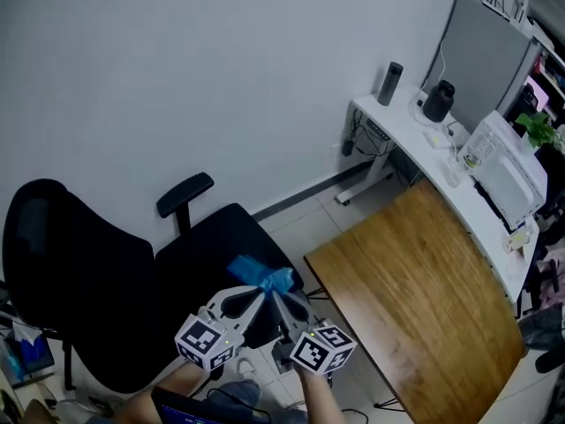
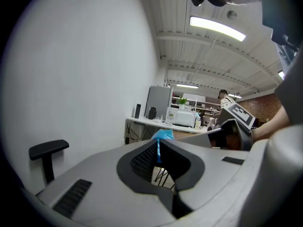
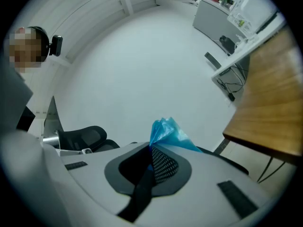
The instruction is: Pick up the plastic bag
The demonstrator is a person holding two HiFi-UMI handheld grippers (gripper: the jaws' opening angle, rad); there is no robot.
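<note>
The blue plastic bag (image 1: 262,275) is bunched up and held in the air above the seat of a black office chair (image 1: 84,281). My left gripper (image 1: 258,291) and right gripper (image 1: 277,295) meet at it from below, tips side by side. In the left gripper view the left gripper (image 2: 157,144) is shut, with a thin blue strip of the bag (image 2: 164,135) pinched between its pads. In the right gripper view the right gripper (image 3: 151,148) is shut on the bag (image 3: 165,131), which fans out above the jaw tips.
A wooden table (image 1: 415,281) stands just right of the chair. Behind it a white desk (image 1: 397,122) carries a monitor (image 1: 481,60), a printer (image 1: 508,170) and a dark bottle (image 1: 389,83). The chair's armrest (image 1: 185,193) rises near a white wall (image 1: 177,78).
</note>
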